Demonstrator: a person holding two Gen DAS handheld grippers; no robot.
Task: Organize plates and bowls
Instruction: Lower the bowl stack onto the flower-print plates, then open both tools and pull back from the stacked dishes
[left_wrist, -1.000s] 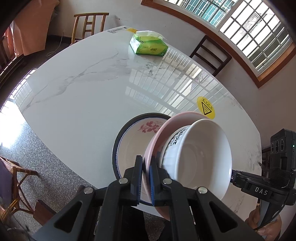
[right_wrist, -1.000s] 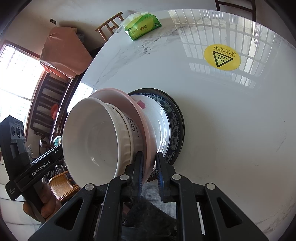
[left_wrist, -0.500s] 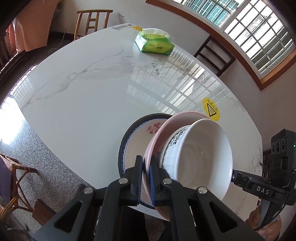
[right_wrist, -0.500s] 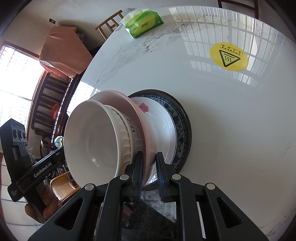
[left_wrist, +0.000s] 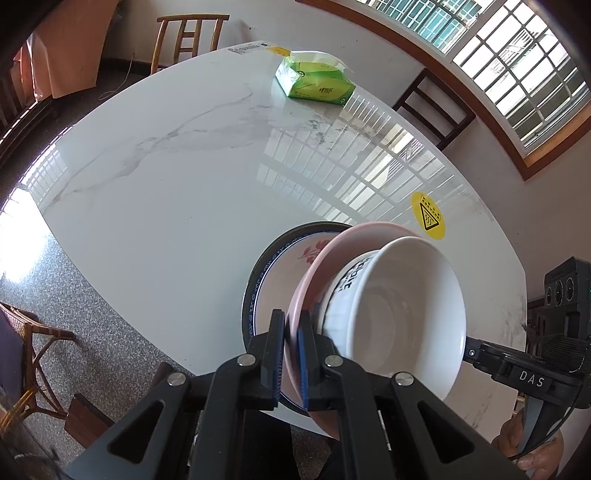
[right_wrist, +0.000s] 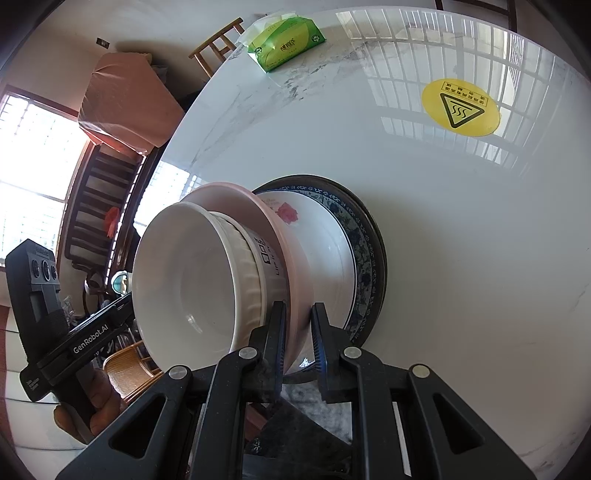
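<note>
Left gripper (left_wrist: 291, 334): jaws clenched on pink plate (left_wrist: 332, 247) rim.
Right gripper (right_wrist: 298, 326): jaws clenched on opposite rim.
White bowl (right_wrist: 192, 280): nested in pink plate, tilted.
Floral plate (right_wrist: 332, 243): under them, on black-rimmed plate (right_wrist: 378, 240), at desk (left_wrist: 166, 177) edge.

Bright daylight, barred window (left_wrist: 517, 66) at one o'clock mirrored as glare across the glossy marble table (left_wrist: 177, 184), blown-out floor patch at nine o'clock, sharp focus, strong fisheye curvature, dark vignetted corners.
</note>
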